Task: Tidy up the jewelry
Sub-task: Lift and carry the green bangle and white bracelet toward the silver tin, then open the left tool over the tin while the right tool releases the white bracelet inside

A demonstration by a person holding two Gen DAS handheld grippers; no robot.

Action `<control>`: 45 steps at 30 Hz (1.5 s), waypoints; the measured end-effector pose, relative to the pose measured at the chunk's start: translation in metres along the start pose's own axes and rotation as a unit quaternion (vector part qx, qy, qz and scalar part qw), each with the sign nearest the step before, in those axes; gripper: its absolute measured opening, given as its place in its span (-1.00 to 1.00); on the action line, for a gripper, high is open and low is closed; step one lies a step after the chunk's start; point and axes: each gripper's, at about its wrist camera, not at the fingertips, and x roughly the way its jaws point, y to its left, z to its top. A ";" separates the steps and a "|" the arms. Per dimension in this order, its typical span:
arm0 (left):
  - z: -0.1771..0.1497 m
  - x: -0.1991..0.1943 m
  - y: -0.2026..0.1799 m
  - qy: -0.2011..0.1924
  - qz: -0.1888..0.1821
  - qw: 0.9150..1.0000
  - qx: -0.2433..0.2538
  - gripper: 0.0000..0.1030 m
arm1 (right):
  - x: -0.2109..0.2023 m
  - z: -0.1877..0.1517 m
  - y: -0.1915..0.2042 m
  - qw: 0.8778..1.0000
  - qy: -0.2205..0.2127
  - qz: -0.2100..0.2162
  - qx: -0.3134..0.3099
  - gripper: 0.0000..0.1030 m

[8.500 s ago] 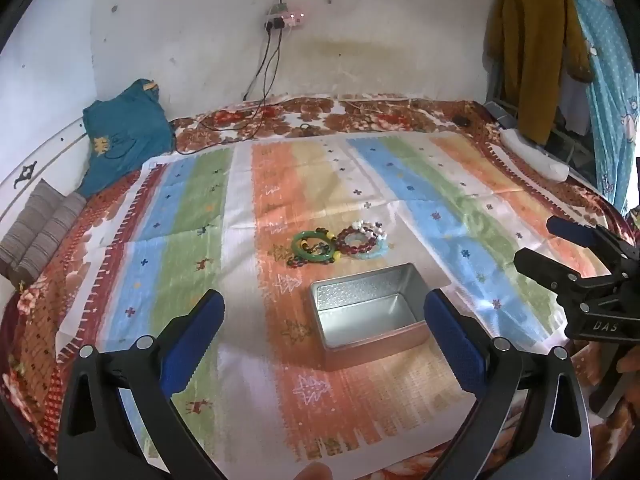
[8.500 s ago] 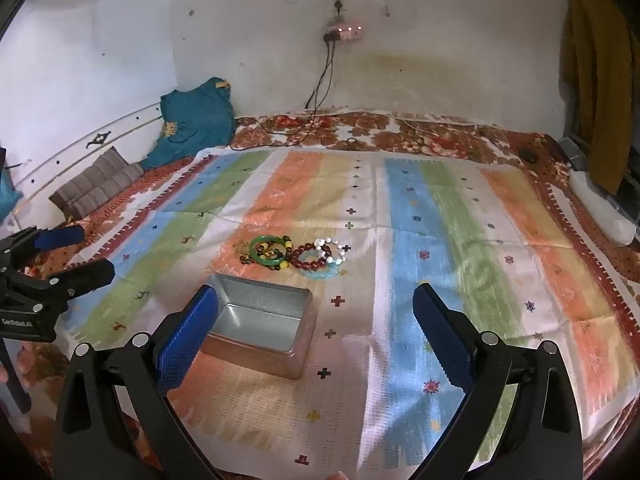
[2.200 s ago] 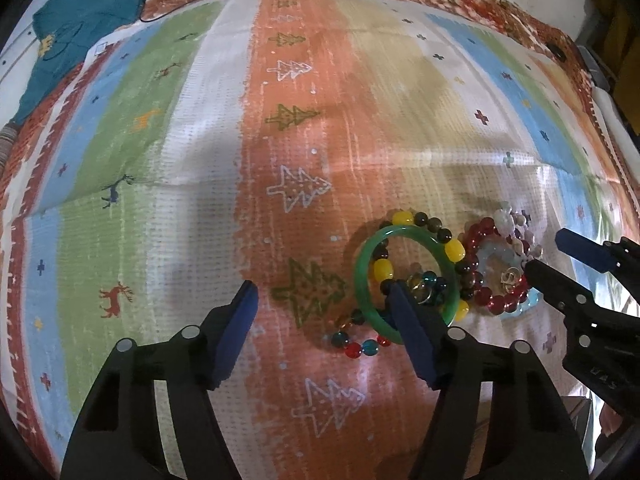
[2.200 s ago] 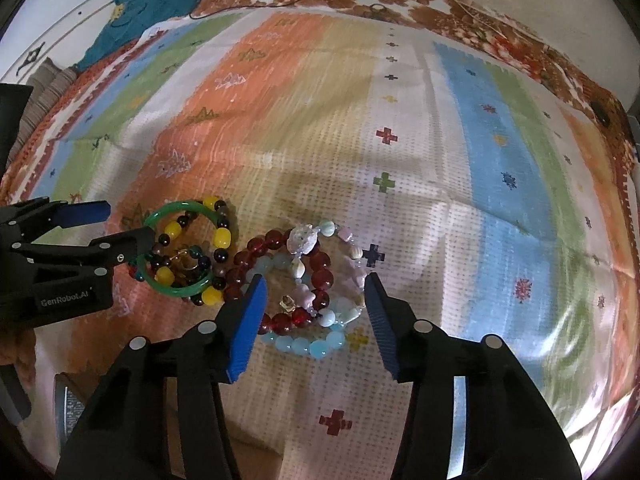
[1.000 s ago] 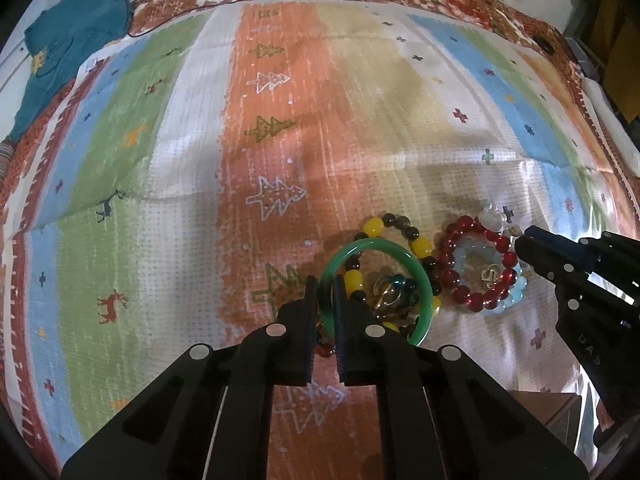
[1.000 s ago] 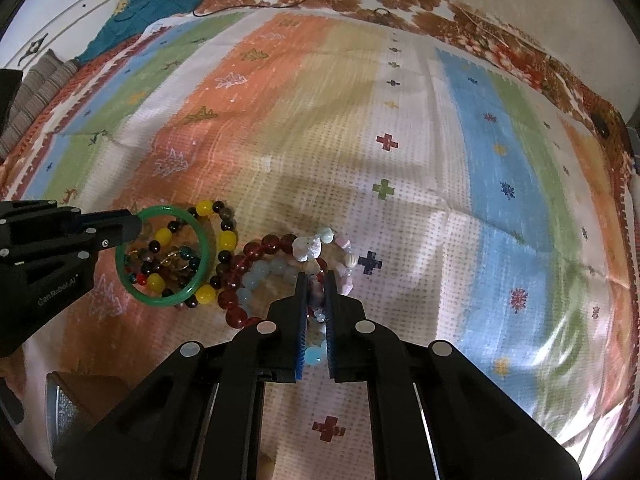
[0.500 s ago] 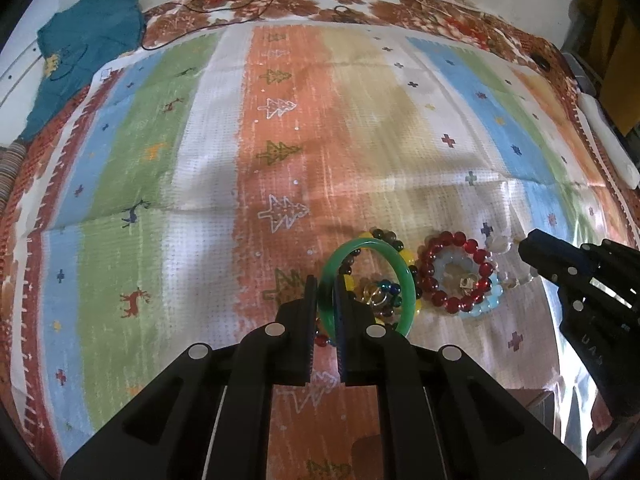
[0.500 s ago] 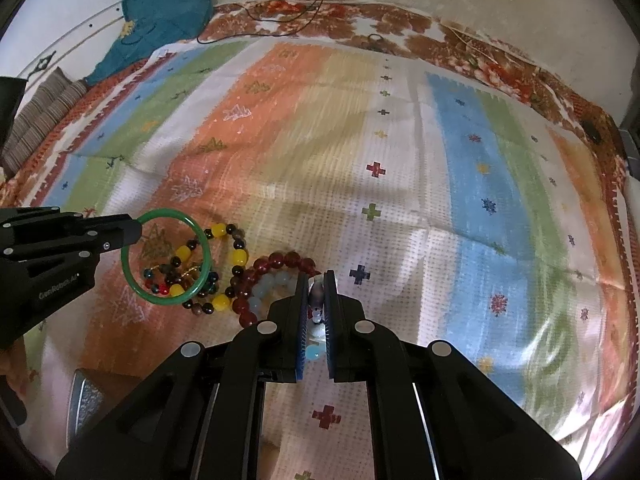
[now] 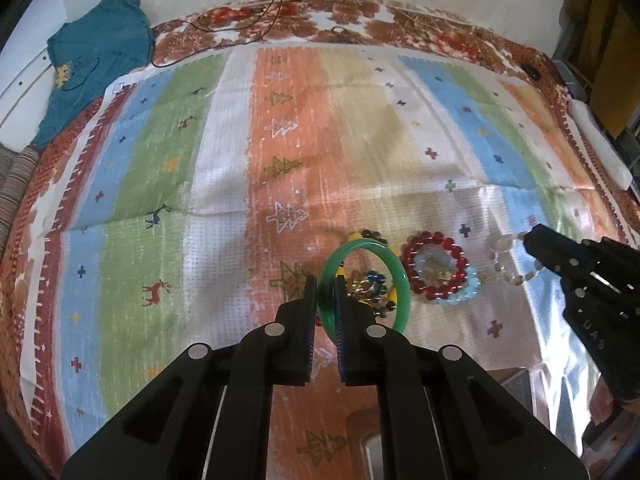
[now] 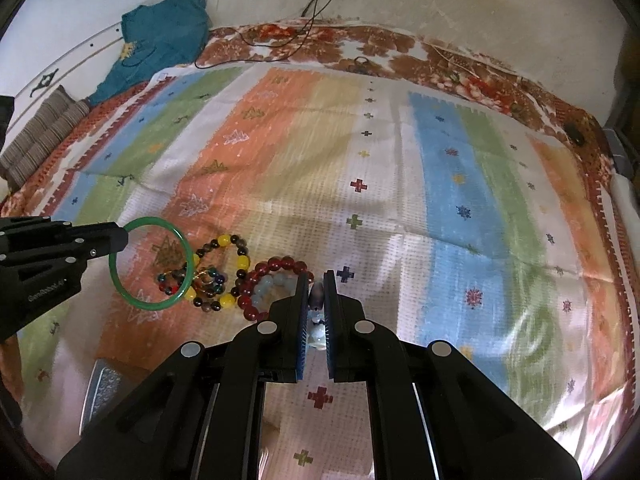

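Note:
My left gripper (image 9: 325, 286) is shut on the rim of a green bangle (image 9: 394, 272) and holds it lifted above the striped cloth; it shows in the right wrist view too (image 10: 154, 304). My right gripper (image 10: 316, 284) is shut on a white bead bracelet (image 9: 508, 268), which hangs from its tip; only a few of its beads (image 10: 317, 334) show between the fingers in the right wrist view. On the cloth lie a red bead bracelet (image 9: 430, 246) around a pale blue one (image 9: 466, 294), a yellow-and-dark bead bracelet (image 10: 224, 300) and a small multicoloured one (image 10: 170, 280).
The metal tin's corner (image 10: 100, 392) shows at the near left of the right wrist view, and its edge (image 9: 374, 456) shows low in the left wrist view. A teal garment (image 9: 92, 60) and cables (image 9: 276, 0) lie at the far side. A white object (image 9: 600, 148) lies at the right edge.
Both grippers have risen and drawn back. The green bangle has lifted off the pile with the left gripper, and the white bracelet has come away from the red one with the right.

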 end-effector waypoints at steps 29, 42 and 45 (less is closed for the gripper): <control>-0.033 -0.082 -0.030 -0.049 -0.042 0.998 0.012 -0.84 | -0.081 -0.028 0.013 0.998 -0.060 0.023 -0.002 -0.84; -0.057 -0.102 -0.025 -0.056 -0.040 0.997 0.016 -0.84 | -0.102 -0.050 0.031 0.997 -0.066 0.035 -0.017 -0.84; -0.065 -0.108 -0.027 -0.058 -0.041 0.997 0.019 -0.84 | -0.105 -0.056 0.035 0.997 -0.066 0.034 -0.022 -0.84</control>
